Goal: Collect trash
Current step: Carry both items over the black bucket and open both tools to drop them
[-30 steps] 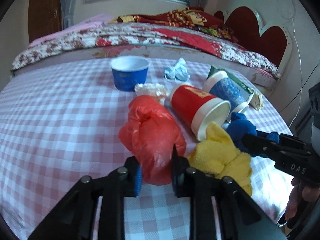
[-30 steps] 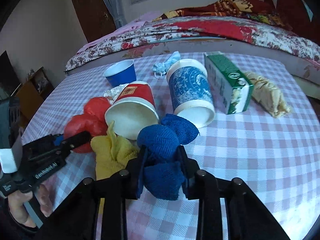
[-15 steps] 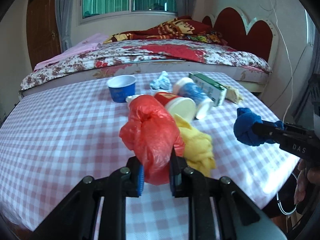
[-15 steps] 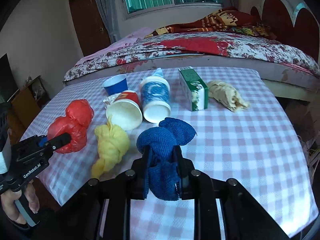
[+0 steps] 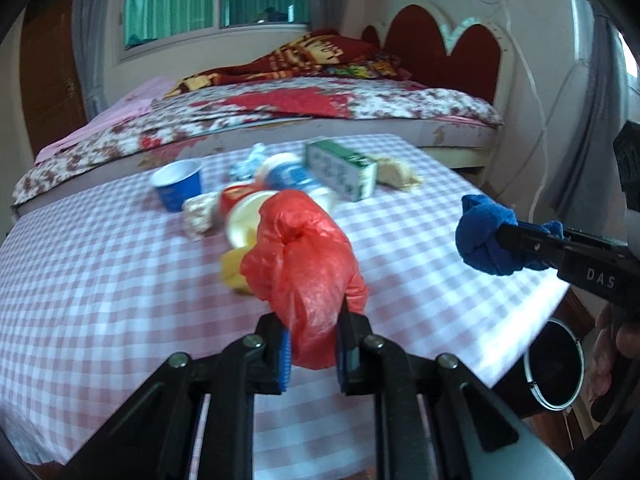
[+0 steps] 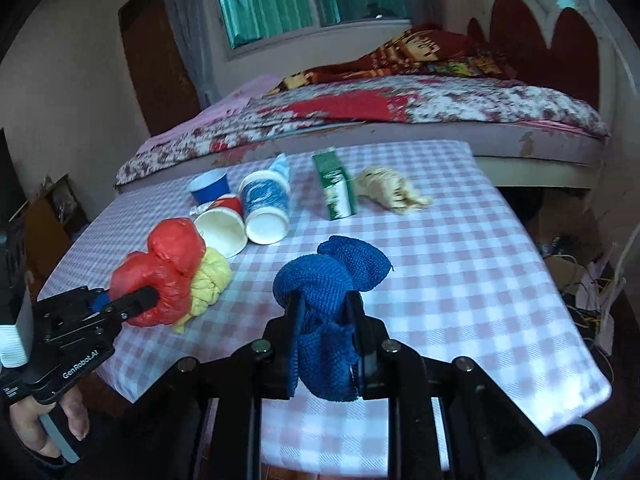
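Two pinched loads, red plastic bag point(image 5: 308, 268) in left gripper point(image 5: 310, 350) and blue cloth point(image 6: 324, 308) in right gripper point(image 6: 326, 350), hung above the black bin point(image 5: 554, 366), the right-hand load nearer it.

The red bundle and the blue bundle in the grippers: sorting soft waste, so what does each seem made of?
Red bundle: likely thin plastic film, glossy and crinkled, slightly translucent. Blue bundle: looks like knitted fabric, matte, with a visible ribbed weave, knotted.
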